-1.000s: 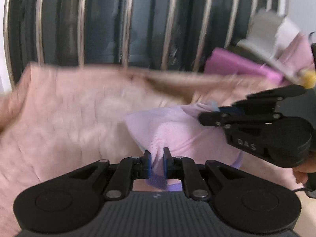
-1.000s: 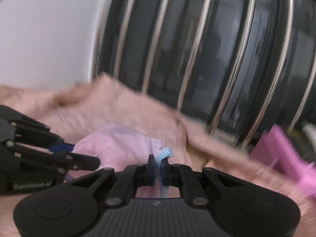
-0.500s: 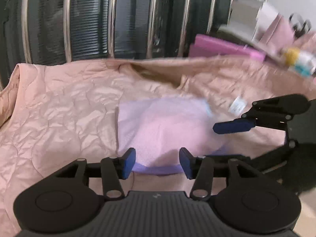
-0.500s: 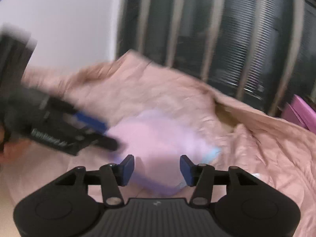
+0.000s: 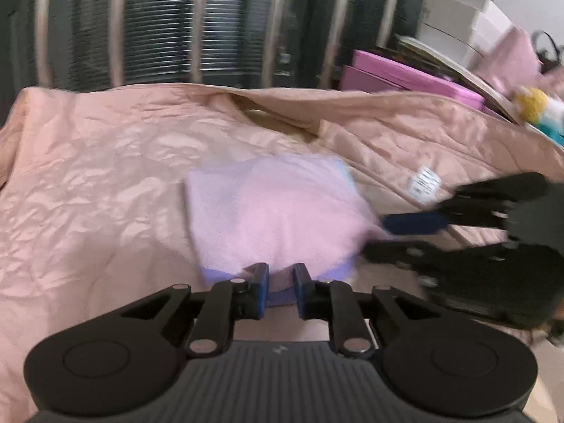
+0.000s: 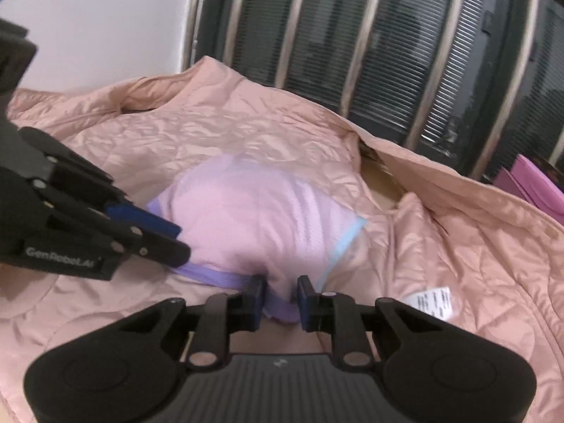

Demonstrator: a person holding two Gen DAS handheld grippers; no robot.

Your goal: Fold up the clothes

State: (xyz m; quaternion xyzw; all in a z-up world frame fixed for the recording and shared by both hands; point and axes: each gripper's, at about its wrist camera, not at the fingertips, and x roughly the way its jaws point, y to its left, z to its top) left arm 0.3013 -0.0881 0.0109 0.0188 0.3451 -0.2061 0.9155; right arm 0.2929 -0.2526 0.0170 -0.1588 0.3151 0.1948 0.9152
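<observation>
A small pink mesh garment point(image 5: 278, 211) with a purple hem lies folded on a pink quilted jacket point(image 5: 98, 176). My left gripper point(image 5: 281, 290) is closed on the garment's near purple edge. My right gripper point(image 6: 281, 296) is closed on the garment's point(image 6: 261, 218) near edge too, with purple cloth between its pads. In the left wrist view the right gripper point(image 5: 384, 234) comes in from the right. In the right wrist view the left gripper point(image 6: 176, 241) comes in from the left.
The quilted jacket point(image 6: 458, 246) covers the surface, with a white care label point(image 6: 431, 299) showing. A dark ribbed wall with metal strips point(image 5: 229, 24) stands behind. Pink boxes point(image 5: 405, 74) and a yellow toy point(image 5: 535, 100) sit at the far right.
Both grippers let the garment go and opened wide half a second ago. They have now closed again on its near edge as it lies flat on the jacket.
</observation>
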